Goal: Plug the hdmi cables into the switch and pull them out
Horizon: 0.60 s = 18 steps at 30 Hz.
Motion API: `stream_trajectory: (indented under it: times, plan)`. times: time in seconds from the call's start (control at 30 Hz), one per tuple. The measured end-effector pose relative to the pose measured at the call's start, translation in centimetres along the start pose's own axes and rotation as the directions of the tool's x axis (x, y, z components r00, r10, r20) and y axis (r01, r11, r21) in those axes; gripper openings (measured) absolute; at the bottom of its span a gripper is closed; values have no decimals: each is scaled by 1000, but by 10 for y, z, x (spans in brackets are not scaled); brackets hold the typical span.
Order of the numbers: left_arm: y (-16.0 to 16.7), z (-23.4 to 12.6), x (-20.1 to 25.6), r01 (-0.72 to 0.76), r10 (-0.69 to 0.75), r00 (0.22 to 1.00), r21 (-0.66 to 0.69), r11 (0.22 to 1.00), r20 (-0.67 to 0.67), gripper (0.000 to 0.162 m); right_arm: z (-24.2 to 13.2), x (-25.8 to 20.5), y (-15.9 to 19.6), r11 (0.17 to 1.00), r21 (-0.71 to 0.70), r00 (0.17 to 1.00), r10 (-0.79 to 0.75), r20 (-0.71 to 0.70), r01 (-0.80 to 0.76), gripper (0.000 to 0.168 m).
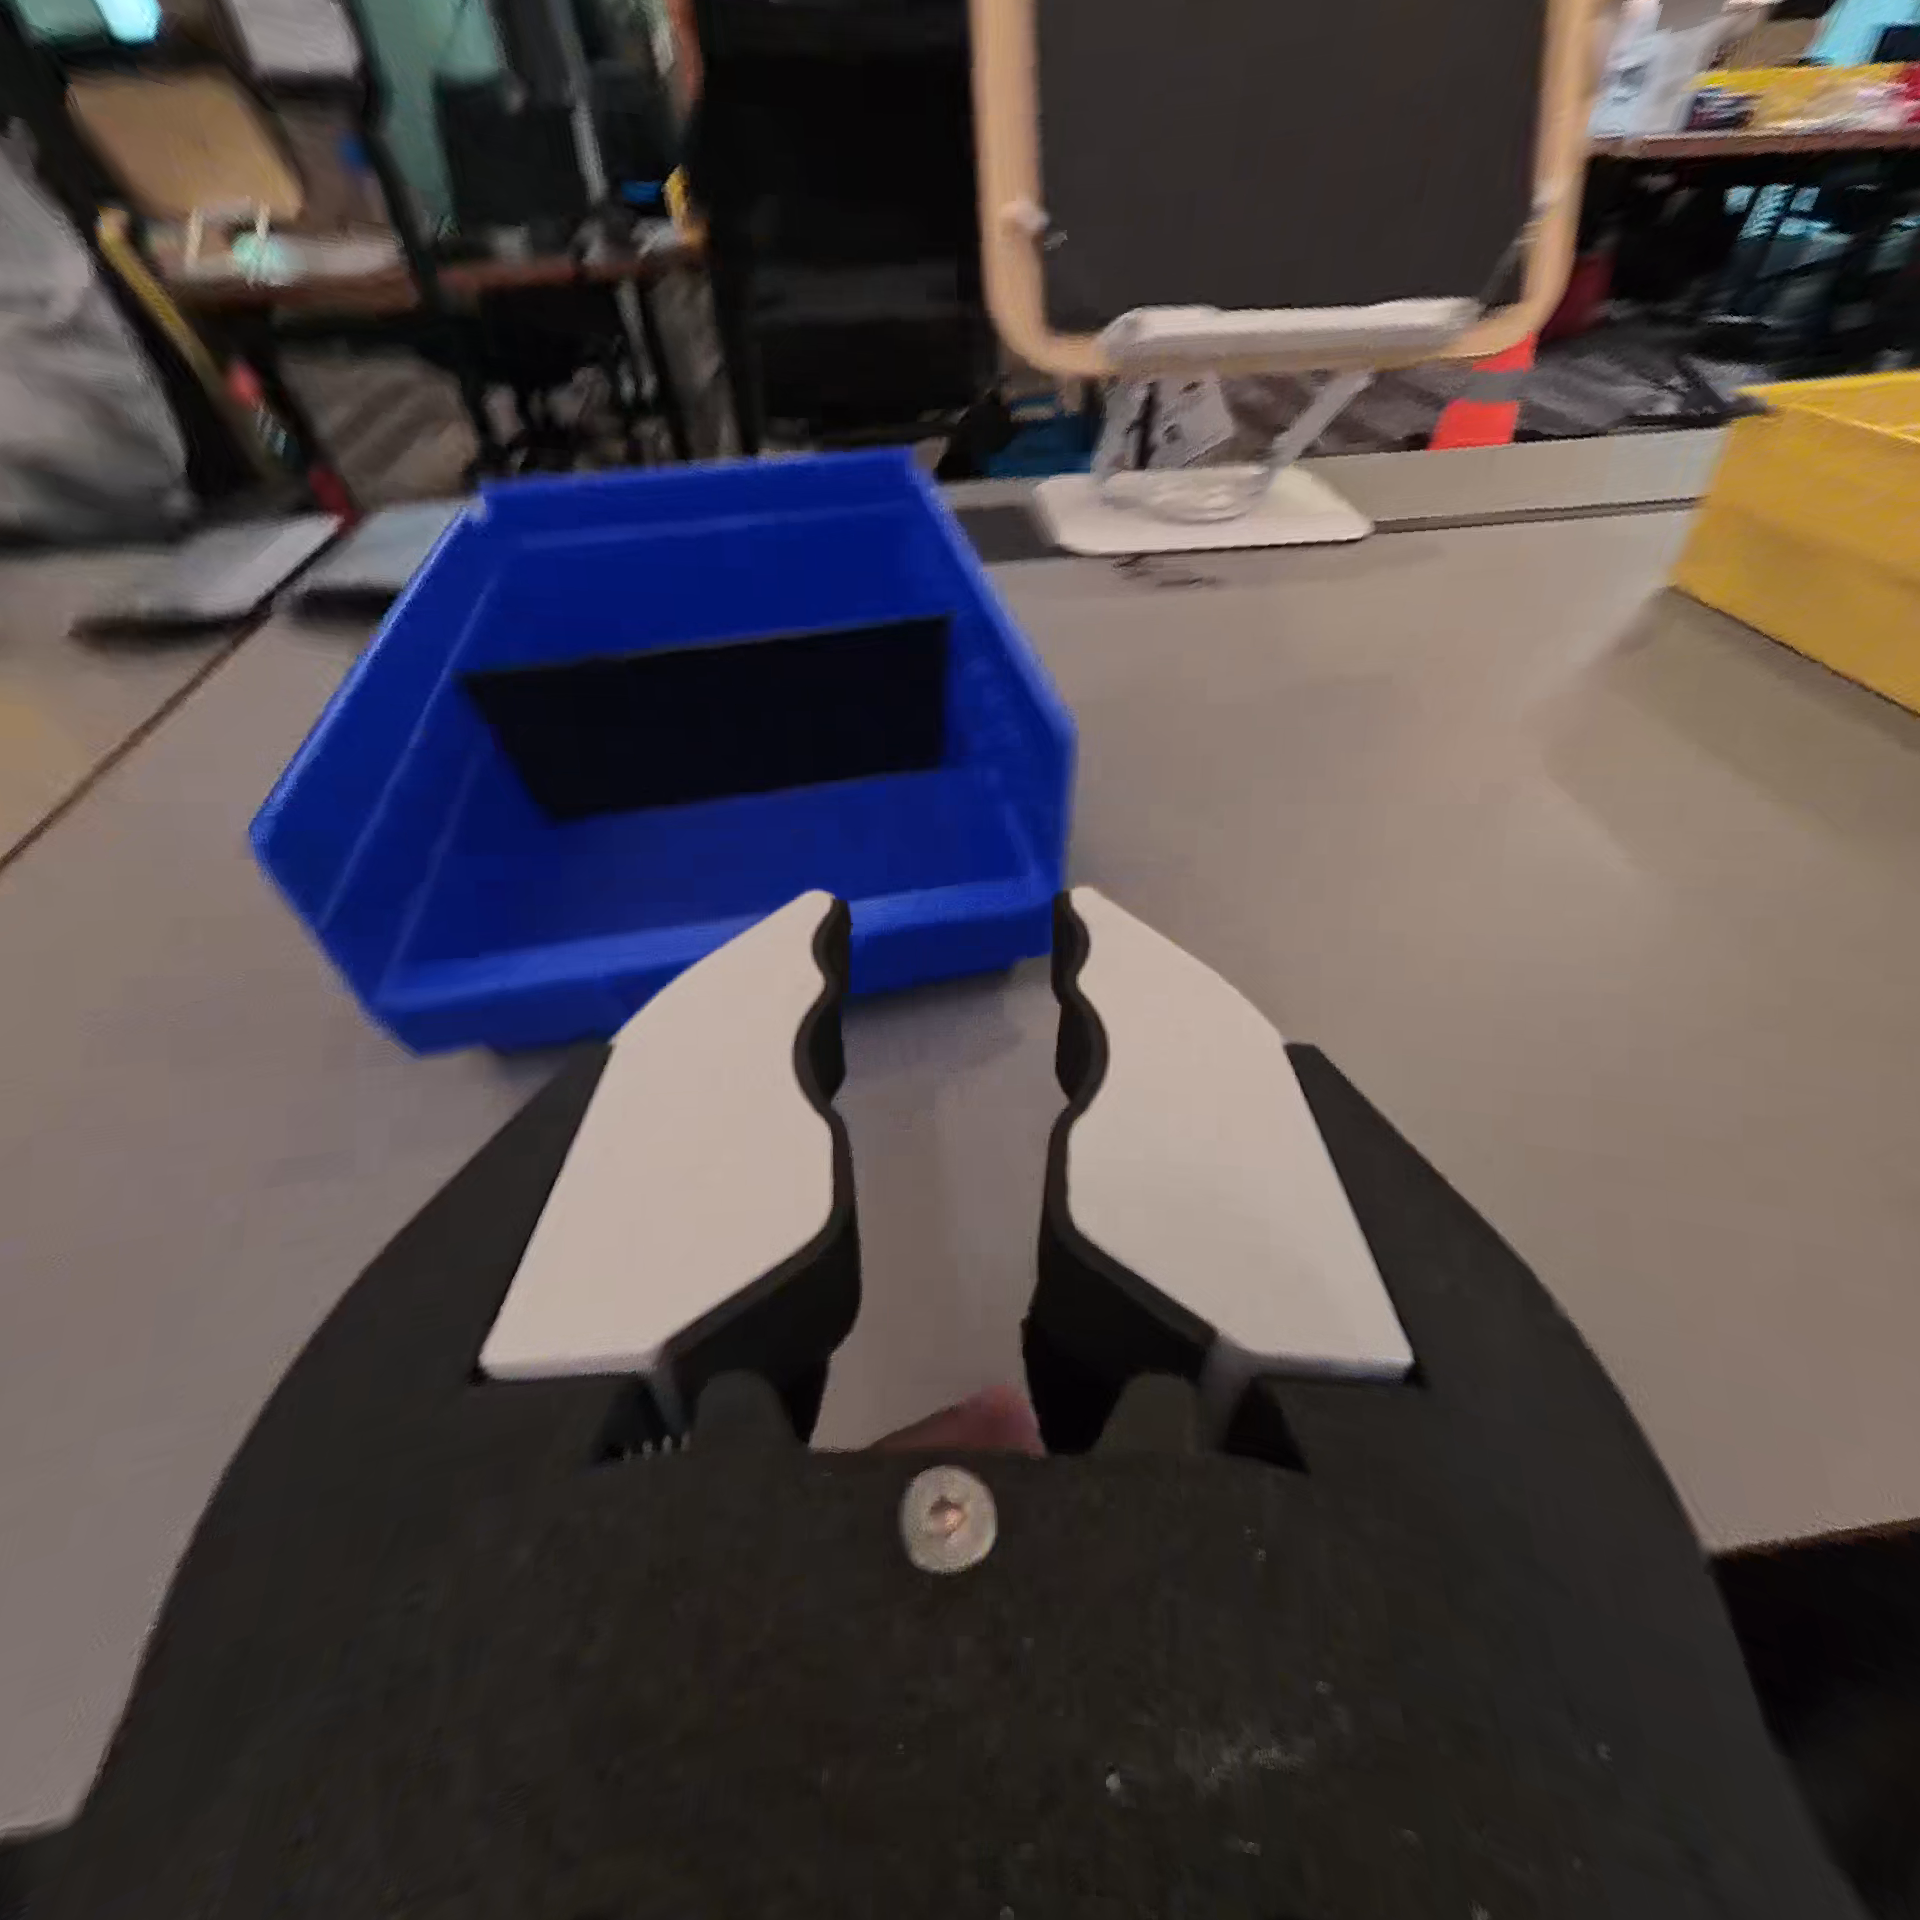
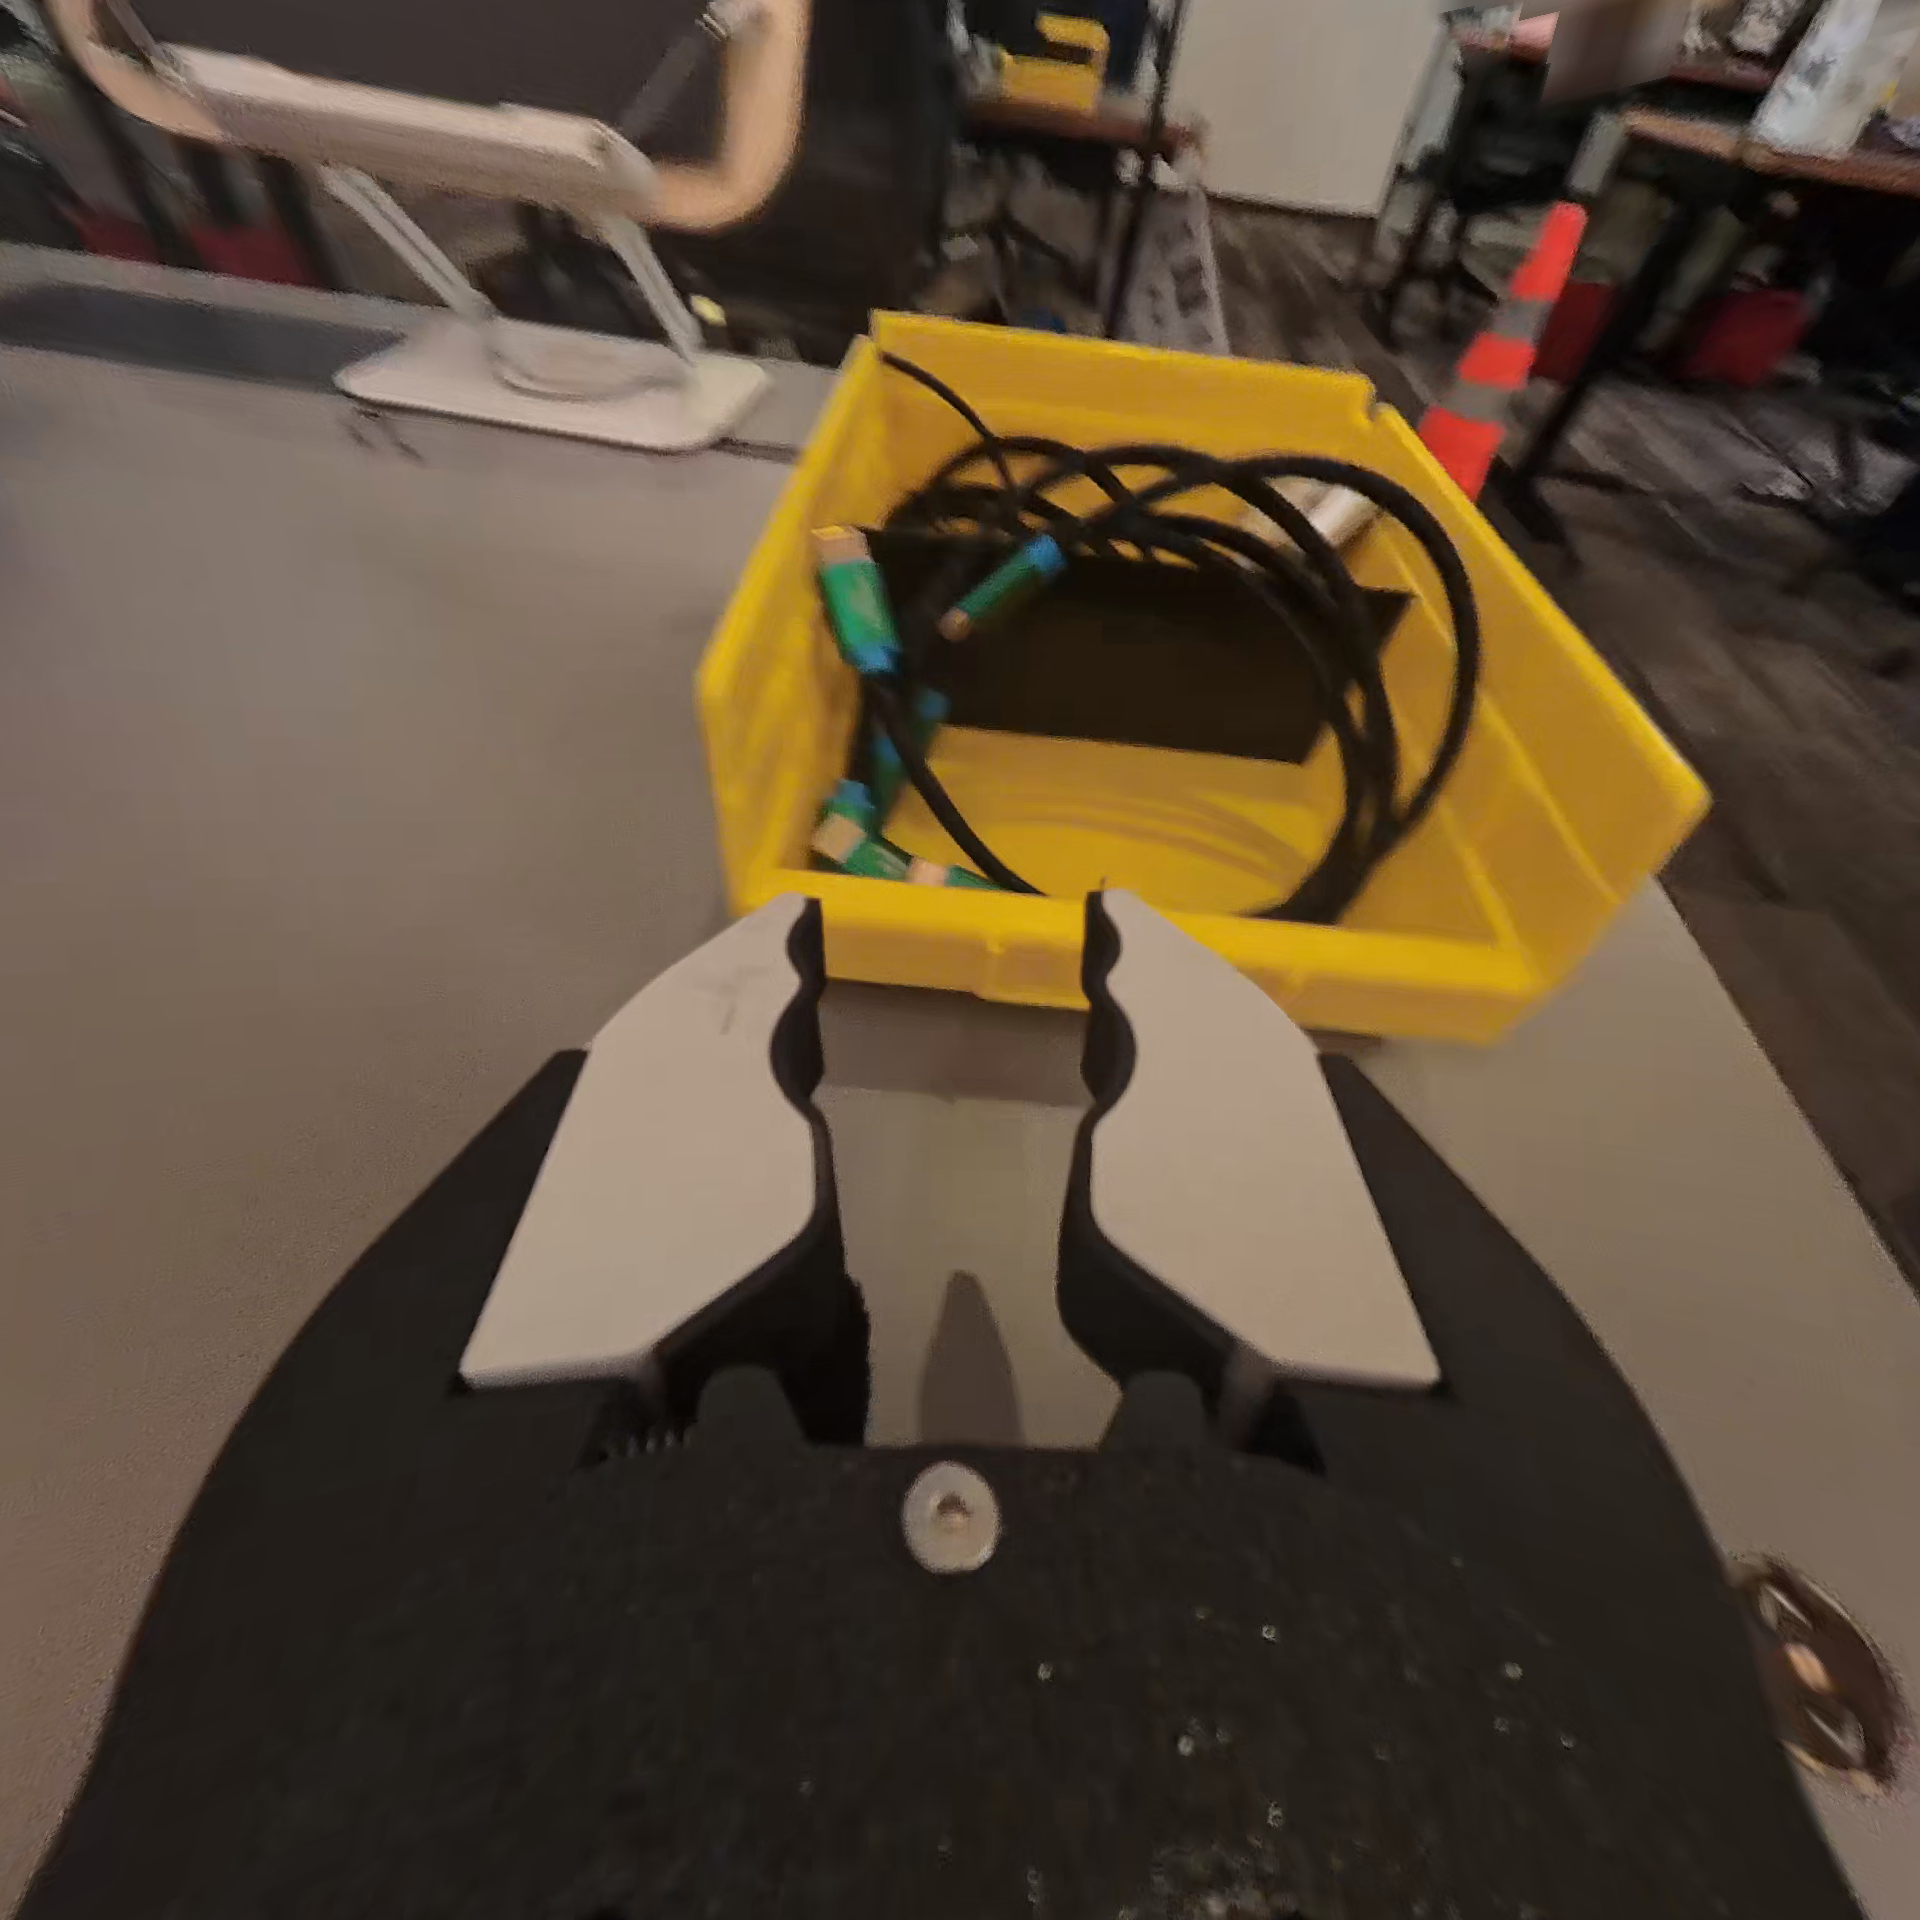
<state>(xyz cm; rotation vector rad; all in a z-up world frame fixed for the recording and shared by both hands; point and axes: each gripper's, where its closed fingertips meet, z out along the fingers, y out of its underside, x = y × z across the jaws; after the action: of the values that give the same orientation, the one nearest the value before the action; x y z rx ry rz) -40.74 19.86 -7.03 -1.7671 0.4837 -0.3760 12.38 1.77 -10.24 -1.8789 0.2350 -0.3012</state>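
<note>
Right wrist view: hdmi cables [image 2: 1132, 623] coiled in yellow bin [image 2: 1558, 748] at upper centre, no switch visible, both grippers' jaws spread and empty, left gripper [image 1: 951, 997] facing blue bin [image 1: 416, 831]; nothing plugged yet, apparently.

No legible text, brand, number or sign in either view. Left wrist view: faint embossed marks on the right inner wall of the blue bin [image 1: 665, 748], too blurred to make out; white tag under the pale stand [image 1: 1205, 499] at upper centre carries dark print, smeared beyond reading. Right wrist view: pale sign board [image 2: 1179, 275] on the floor at upper centre shows dark blocks of print, also unreadable.
</note>
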Motion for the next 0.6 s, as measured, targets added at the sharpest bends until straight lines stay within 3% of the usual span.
stream_trajectory:
  times: [0.23, 0.43, 0.6]
  plan:
    - [17, 18, 1, 185, -193, 972, -71, 980, -137, 38, 17, 19, -4, 997, 44, 997, 69, -37, -67, 44]
    - [12, 12, 24, 113, -120, 973, -50, 992, -196, 39, 21, 6, 4, 995, 7, 995, 102, 4, -102, 43]
    - [19, 12, 25, 132, -146, 967, -79, 988, -209, 39, 20, 2, 3, 998, 9, 999, 54, -6, -54, 43]
